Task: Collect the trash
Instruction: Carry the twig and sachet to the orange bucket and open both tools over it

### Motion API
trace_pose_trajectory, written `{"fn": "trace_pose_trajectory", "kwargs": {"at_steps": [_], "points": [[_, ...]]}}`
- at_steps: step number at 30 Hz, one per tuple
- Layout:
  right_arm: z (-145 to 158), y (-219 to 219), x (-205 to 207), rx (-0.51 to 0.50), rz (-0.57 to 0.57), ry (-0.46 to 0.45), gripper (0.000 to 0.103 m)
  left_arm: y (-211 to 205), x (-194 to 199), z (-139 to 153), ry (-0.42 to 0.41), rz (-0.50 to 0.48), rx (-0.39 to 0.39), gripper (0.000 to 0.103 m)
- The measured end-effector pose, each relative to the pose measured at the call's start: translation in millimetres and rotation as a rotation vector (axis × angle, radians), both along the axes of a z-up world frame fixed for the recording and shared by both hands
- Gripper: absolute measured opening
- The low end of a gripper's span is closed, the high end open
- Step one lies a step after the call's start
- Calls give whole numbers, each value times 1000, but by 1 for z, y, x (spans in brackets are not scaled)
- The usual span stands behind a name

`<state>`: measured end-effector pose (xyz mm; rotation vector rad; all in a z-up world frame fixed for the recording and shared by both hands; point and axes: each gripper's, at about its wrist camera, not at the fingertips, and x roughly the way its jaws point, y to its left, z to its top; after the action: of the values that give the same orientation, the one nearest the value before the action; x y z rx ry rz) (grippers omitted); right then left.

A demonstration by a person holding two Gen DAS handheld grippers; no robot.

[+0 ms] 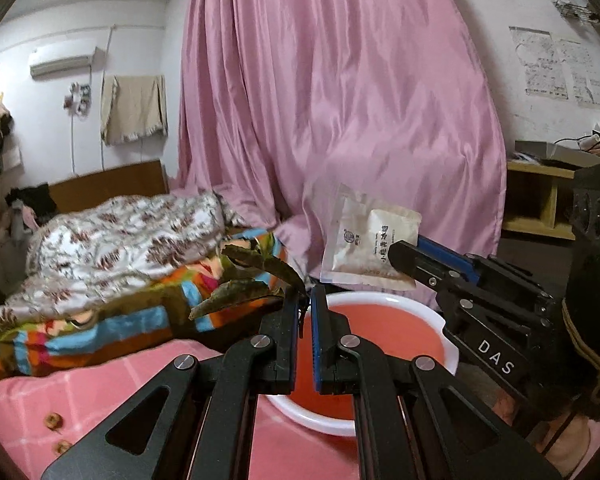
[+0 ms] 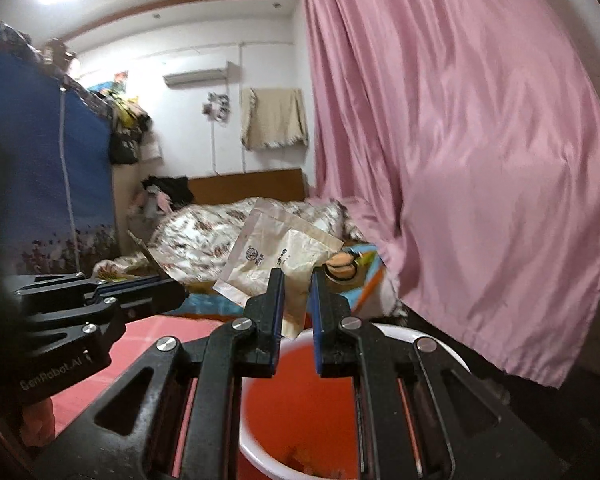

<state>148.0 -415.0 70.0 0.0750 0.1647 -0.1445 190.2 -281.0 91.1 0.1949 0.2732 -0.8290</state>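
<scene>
Both loads over the red bin [image 2: 284,408], drops left to do: left gripper [image 1: 305,300] nearly closed on dried leaves [image 1: 244,280], right gripper [image 2: 296,280] pinching paper packet [image 2: 276,256]; w/ small bits at pink tabletop's near-left edge [image 1: 54,424].

Far: long pink satin curtain [image 1: 332,92]; white wall air conditioner [image 1: 62,61]; beige hanging towel [image 1: 134,109]. Left: floral quilt [image 1: 112,236] over striped multicoloured blanket [image 1: 140,320] on the pink checked bed [image 1: 100,376].
</scene>
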Motion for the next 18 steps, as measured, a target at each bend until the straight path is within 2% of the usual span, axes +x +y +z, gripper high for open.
{"fn": "trace_pose_trajectory", "kwargs": {"at_steps": [10,18], "points": [[-29,-41,9,56,-52,145,20,-41,22,-24,197,-45,82,4],[-42,-60,6,89,-62,189,21,-48,38,-43,334,-48,102,5]]}}
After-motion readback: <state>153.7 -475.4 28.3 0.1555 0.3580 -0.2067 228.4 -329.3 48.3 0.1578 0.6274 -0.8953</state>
